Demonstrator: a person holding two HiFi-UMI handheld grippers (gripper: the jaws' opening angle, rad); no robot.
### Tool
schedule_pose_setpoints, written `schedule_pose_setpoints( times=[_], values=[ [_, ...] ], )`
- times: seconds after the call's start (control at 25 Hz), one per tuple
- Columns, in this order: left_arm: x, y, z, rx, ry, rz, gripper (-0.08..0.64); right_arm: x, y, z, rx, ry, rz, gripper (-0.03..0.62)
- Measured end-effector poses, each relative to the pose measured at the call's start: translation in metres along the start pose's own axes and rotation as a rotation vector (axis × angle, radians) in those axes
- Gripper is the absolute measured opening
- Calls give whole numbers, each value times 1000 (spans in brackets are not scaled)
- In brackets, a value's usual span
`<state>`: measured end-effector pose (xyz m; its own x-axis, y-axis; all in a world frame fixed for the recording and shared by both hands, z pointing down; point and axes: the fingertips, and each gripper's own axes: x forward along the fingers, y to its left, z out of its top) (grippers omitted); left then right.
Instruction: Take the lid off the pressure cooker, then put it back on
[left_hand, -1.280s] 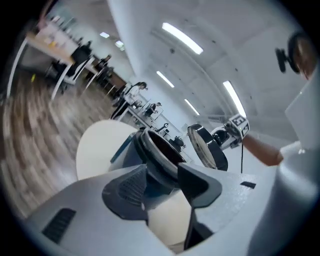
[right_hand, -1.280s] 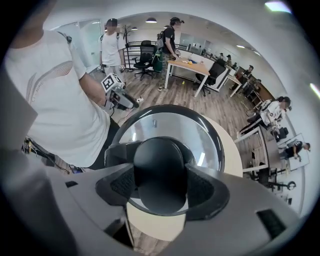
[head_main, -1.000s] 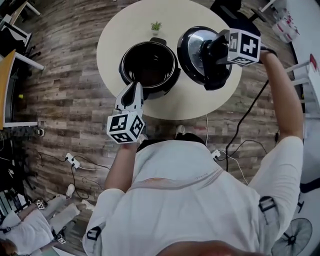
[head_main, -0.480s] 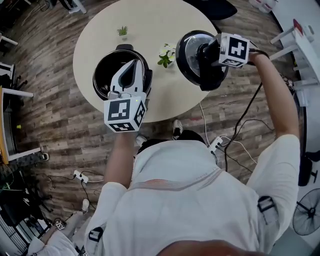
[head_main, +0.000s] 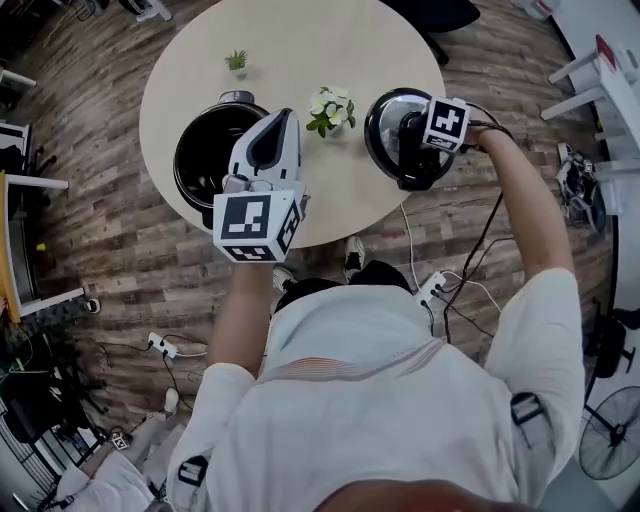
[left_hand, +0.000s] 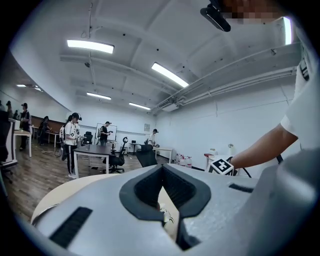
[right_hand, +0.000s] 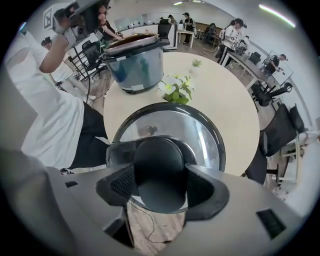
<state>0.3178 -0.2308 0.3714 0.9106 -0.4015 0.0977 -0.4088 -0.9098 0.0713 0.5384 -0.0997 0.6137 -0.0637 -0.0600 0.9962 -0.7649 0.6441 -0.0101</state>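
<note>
The black pressure cooker (head_main: 205, 160) stands open on the left of the round table (head_main: 330, 40); it also shows in the right gripper view as a grey cooker (right_hand: 136, 62). Its lid (head_main: 388, 125) is low over the table's right edge, glass face up. My right gripper (head_main: 412, 150) points down, shut on the lid's black knob (right_hand: 159, 165). Whether the lid (right_hand: 170, 130) rests on the table I cannot tell. My left gripper (head_main: 284, 118) is raised beside the cooker's right rim, shut and empty. In its own view the left gripper (left_hand: 162, 170) points level across the room.
White flowers (head_main: 330, 108) stand between cooker and lid, also seen as flowers (right_hand: 176, 89). A small green plant (head_main: 236, 62) sits at the table's far side. Cables and power strips (head_main: 160, 345) lie on the wood floor. Other people (left_hand: 72, 142) and desks are behind.
The right gripper lowered the lid toward the table's right edge and turned it flatter. The left gripper rose from the cooker's front rim and drew up beside it.
</note>
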Motion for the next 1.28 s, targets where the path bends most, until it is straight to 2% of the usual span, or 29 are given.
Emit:
schedule_pose_setpoints(
  times=[0.2,0.4,0.68,0.88,1.0,1.12,1.2,1.28],
  values=[
    [-6,3,-11,-4,24,37,5,48,-16,-7,38,59,21,293],
    [-7,6,-28,-24,48,59,5,77,-28,-6,125,82,30,293],
    [-12,10,-33,-54,53,67,5,96,-25,1,184,92,73,295],
    [-15,13,-38,-63,61,77,5,100,-25,3,187,80,86,296],
    [-16,14,-39,-70,62,76,5,93,-27,8,179,36,59,299],
    [-18,14,-35,-68,56,72,5,71,-33,17,200,-52,11,305],
    [-19,16,-29,-67,40,71,5,45,-42,27,238,-156,-57,305],
    [-22,17,-18,-62,9,73,5,7,-54,40,290,-297,-161,301]
  ],
)
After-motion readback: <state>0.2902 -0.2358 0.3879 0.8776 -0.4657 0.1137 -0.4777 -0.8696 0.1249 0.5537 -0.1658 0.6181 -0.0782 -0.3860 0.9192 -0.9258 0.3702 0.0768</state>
